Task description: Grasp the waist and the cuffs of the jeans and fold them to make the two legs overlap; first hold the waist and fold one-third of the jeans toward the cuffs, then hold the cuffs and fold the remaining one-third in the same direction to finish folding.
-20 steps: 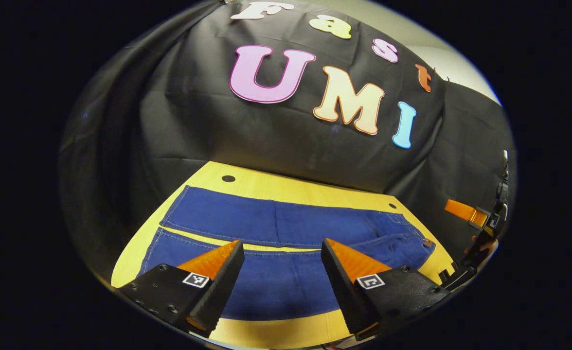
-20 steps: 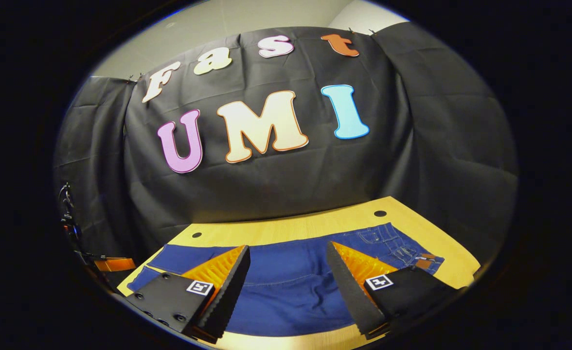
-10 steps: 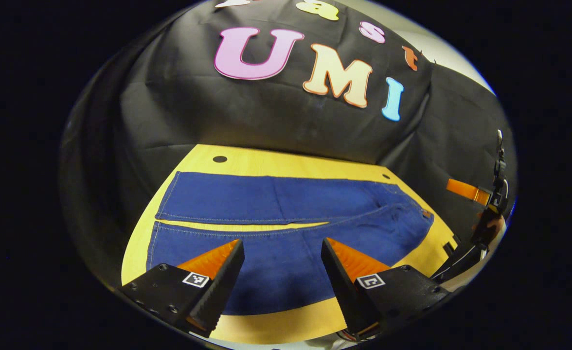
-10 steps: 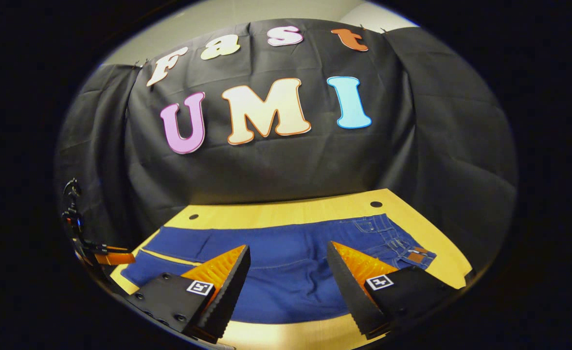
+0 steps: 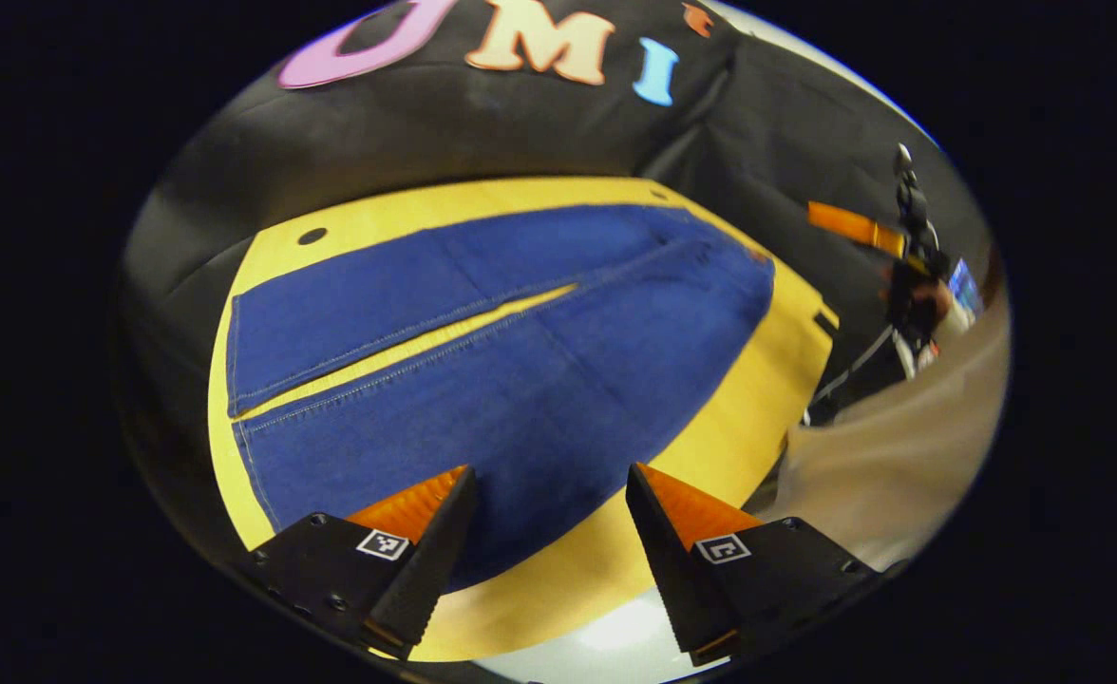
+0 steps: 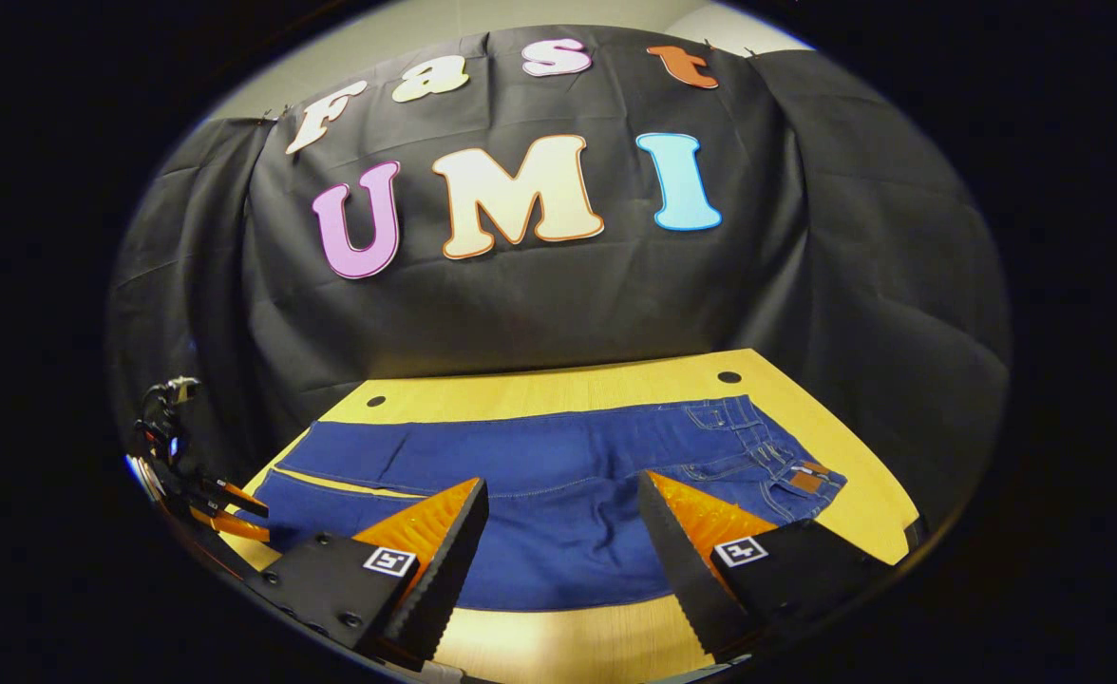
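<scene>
1. Our left hand-held gripper [image 5: 551, 532] hangs released above the near leg, close to the cuffs [image 5: 236, 380].
2. Our right hand-held gripper [image 6: 563, 541], jaws spread, hovers nearer the waist [image 6: 796, 465].
3. The jeans [image 6: 558, 475] lie flat lengthwise across the tabletop [image 6: 558, 389], cuffs left, waist right.
4. Motion blurs the left gripper view; the near hem is cut off.

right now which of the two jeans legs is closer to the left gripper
The near leg, the one along the table's front edge. The left gripper hovers over its edge with jaws open; the far leg lies beyond the gap.
</scene>
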